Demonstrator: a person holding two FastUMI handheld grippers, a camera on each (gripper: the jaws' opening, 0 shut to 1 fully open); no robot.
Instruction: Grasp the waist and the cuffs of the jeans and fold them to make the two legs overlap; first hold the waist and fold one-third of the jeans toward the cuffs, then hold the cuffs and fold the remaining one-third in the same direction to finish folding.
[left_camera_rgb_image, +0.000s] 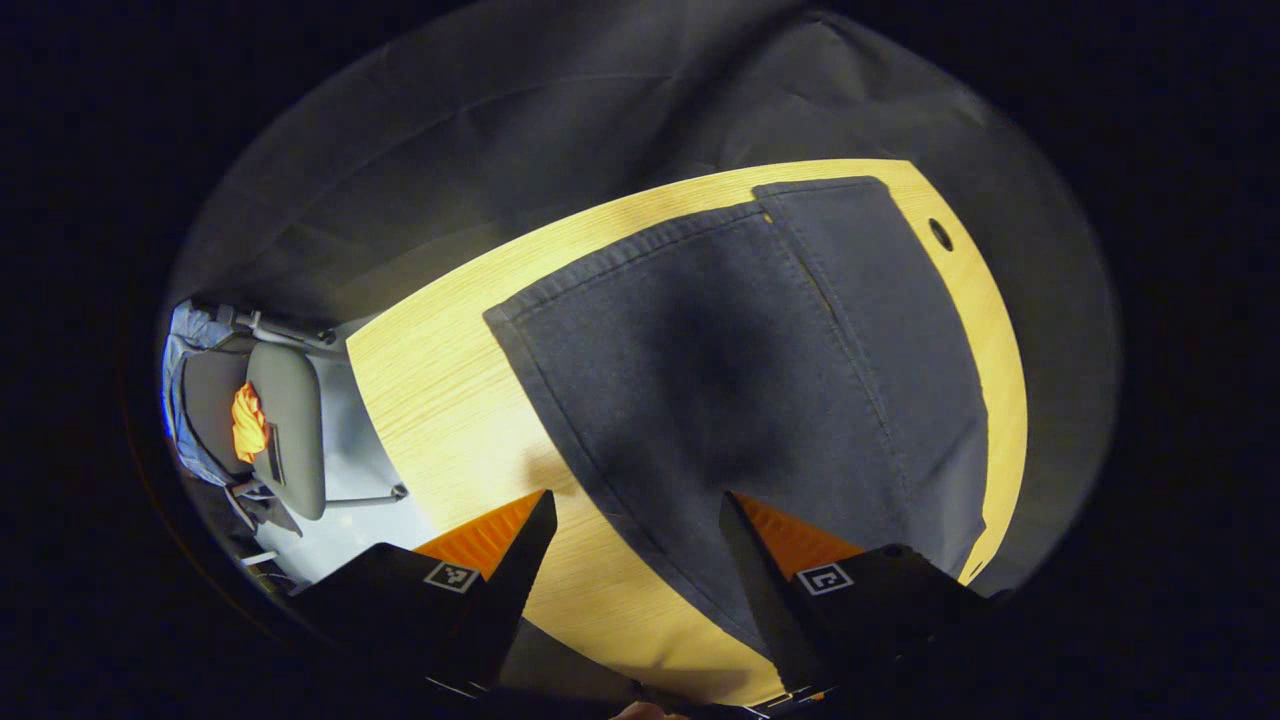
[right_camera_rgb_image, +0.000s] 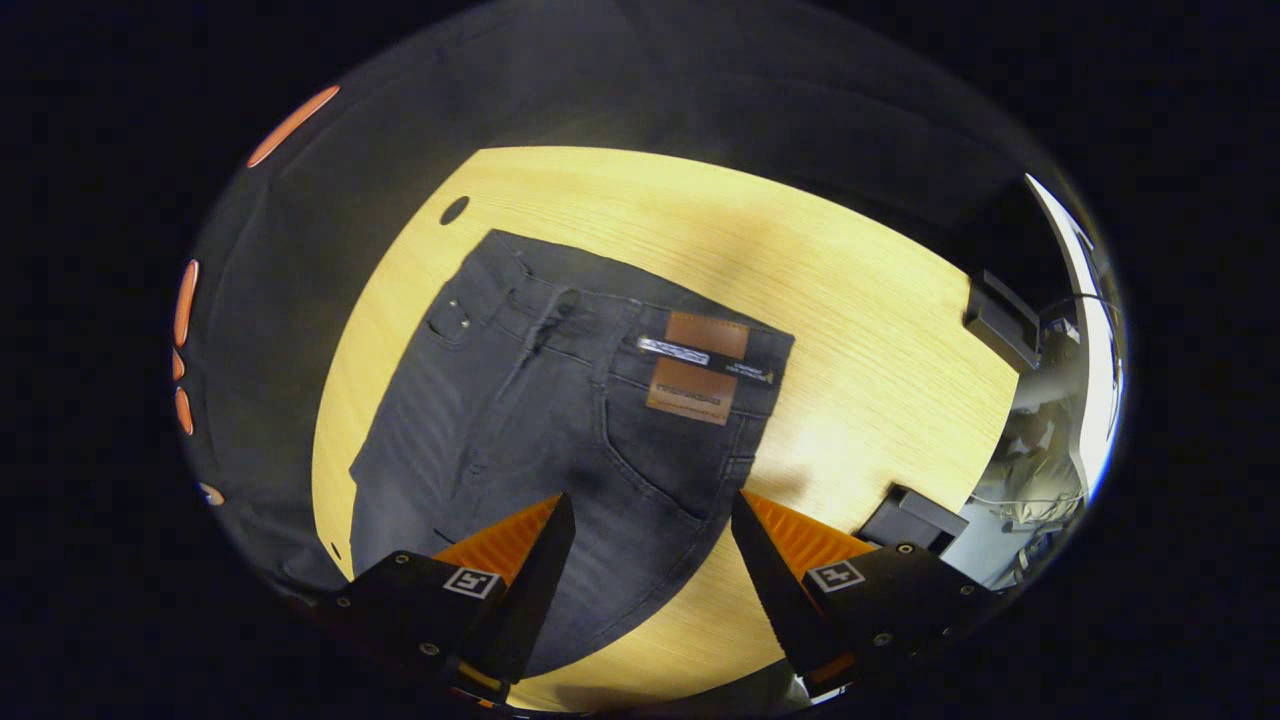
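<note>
The left hand-held gripper (left_camera_rgb_image: 637, 505) is hovering over the counter (left_camera_rgb_image: 450, 400) with its jaws spread wide and nothing between them. Its right finger is showing over the dark cloth of the jeans (left_camera_rgb_image: 740, 380), while its left finger is showing over bare wood just beside the cloth's edge. In the left gripper view, the leg end of the jeans is lying flat ahead of the fingers, with the two cuffs (left_camera_rgb_image: 700, 235) at the far side, one overlapping the other along a stitched seam. A small round hole (left_camera_rgb_image: 940, 234) is sitting in the counter near the far right corner. To the left, beyond the counter edge, a grey chair (left_camera_rgb_image: 290, 425) is standing with an orange item on it.

The right hand-held gripper (right_camera_rgb_image: 652, 510) is likewise hovering with its jaws apart and empty, poised above the hip area of the jeans (right_camera_rgb_image: 520, 420). In the right gripper view, the waist (right_camera_rgb_image: 640, 330) is lying at the far side, flat on the counter (right_camera_rgb_image: 860, 330), with a brown patch (right_camera_rgb_image: 697, 370) on the waistband. Two dark boxes (right_camera_rgb_image: 1000, 318) are sitting at the counter's right edge.
</note>
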